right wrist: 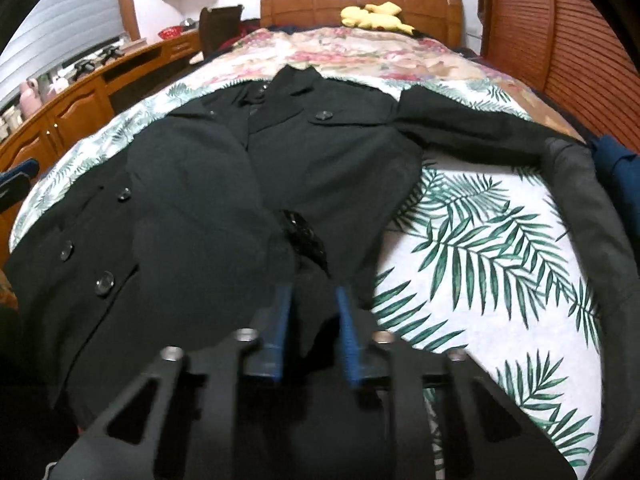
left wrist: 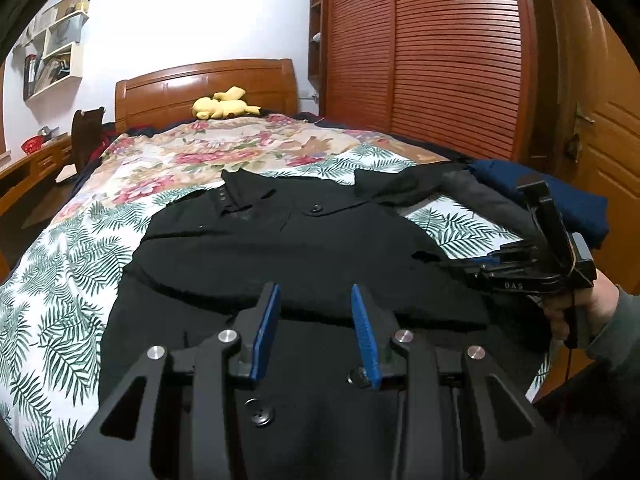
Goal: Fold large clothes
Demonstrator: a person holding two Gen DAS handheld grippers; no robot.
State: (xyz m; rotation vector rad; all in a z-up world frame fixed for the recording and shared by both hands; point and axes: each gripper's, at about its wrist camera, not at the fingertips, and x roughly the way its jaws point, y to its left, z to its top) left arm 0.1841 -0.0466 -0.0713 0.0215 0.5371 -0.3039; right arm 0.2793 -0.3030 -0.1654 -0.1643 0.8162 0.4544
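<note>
Right wrist view: black buttoned coat (right wrist: pixel 280 160) spread flat.

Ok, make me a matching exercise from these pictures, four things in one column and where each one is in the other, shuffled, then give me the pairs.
Things:
1. black coat
2. yellow plush toy
3. dark blue garment
4. white wall shelf

Places:
A. against the wooden headboard
B. on the wall, left of the bed
C. spread flat on the leaf-print cover
D. at the bed's right edge, beside the coat's outstretched sleeve

Pairs: 1-C, 2-A, 3-D, 4-B
</note>
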